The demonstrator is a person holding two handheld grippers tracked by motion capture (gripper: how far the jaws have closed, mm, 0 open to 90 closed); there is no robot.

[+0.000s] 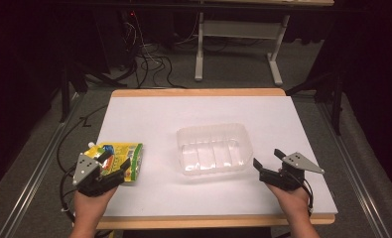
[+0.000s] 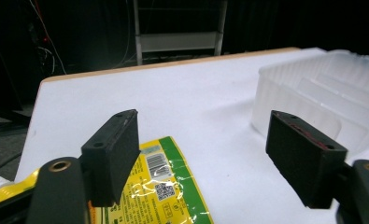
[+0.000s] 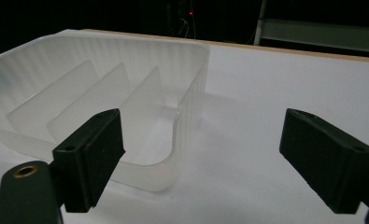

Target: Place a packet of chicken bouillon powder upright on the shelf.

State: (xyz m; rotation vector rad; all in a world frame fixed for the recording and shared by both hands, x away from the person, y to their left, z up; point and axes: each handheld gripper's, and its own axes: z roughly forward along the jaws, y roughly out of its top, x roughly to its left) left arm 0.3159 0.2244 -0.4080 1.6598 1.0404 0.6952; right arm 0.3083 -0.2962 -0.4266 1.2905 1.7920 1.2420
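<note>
A yellow and green spouted pouch (image 1: 118,159) lies flat on the white table (image 1: 198,111) at the front left, its white cap pointing left. My left gripper (image 1: 115,160) hovers over the pouch's near end, jaws wide apart with nothing between the pads. From the left gripper view the pouch (image 2: 163,186) lies below the left jaw and my left gripper (image 2: 205,151) is open. A clear plastic tray (image 1: 214,148) with ribbed dividers sits at the table's middle. My right gripper (image 1: 268,159) stands open just right of the tray (image 3: 102,93), and the open right gripper (image 3: 203,154) frames the tray's near corner.
The table has a wooden edge (image 1: 198,92) at the far side. Beyond it stand a white desk frame (image 1: 238,34) and loose cables (image 1: 149,59) on the dark floor. Bare white table surface stretches behind and around the tray.
</note>
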